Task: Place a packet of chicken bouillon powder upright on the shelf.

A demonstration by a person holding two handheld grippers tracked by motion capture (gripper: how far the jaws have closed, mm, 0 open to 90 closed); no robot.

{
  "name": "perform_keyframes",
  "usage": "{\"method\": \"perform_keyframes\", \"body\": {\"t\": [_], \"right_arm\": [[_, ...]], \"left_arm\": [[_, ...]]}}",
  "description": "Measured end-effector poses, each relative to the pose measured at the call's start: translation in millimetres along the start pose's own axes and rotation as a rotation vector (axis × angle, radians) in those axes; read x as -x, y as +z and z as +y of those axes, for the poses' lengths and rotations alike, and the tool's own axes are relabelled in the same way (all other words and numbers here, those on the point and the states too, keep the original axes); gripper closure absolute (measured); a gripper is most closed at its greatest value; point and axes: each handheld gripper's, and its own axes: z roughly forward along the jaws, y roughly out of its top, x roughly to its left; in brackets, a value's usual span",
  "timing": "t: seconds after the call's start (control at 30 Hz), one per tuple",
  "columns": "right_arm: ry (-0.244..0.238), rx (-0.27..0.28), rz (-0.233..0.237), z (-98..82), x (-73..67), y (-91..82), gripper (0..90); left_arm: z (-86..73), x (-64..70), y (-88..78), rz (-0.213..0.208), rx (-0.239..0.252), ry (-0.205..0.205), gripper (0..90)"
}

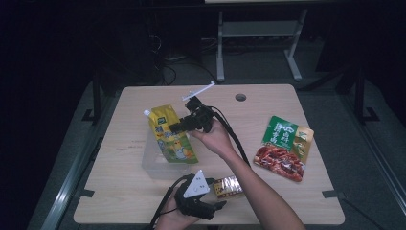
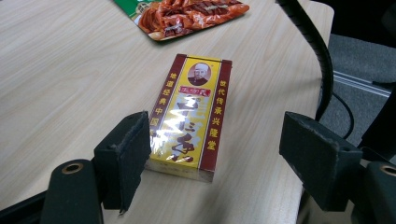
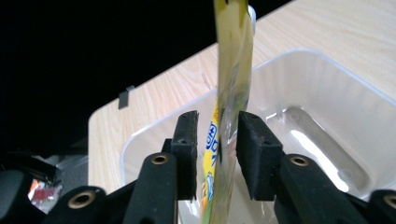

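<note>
On my feed, both forearms are bare, with no sleeves in sight. The left gripper (image 1: 221,205) has a black body topped by a grey three-cornered plate carrying small dark dots, and a black cable loops off its rear. Its two jaws are matte black blocks faced with rough foam pads, each mounted on a black arm with a brass-ringed hole. The right gripper (image 1: 173,128) is black as well, bears a white bar-shaped plate on top, and trails a thick, ribbed black cable. Its jaw arms show the same brass-ringed holes and square black pads
</note>
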Motion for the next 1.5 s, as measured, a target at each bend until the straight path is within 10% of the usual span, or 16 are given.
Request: {"method": "perform_keyframes", "body": {"t": [0.37, 0.9, 1.5], "right_arm": [[0.006, -0.054, -0.054, 8.2, 0.2, 14.0, 88.1], [-0.022, 0.135, -0.040, -5.5, -23.1, 5.2, 89.6], [-0.007, 0.244, -0.034, -27.7, -15.4, 17.7, 89.7]], "left_arm": [[0.5, 2.3, -1.5, -0.008, 0.013, -0.004, 24.3], [0.2, 4.1, -3.9, -0.003, 0.025, -0.006, 24.4], [-0.4, 3.1, -5.4, 0.001, 0.019, 0.001, 24.4]]}}
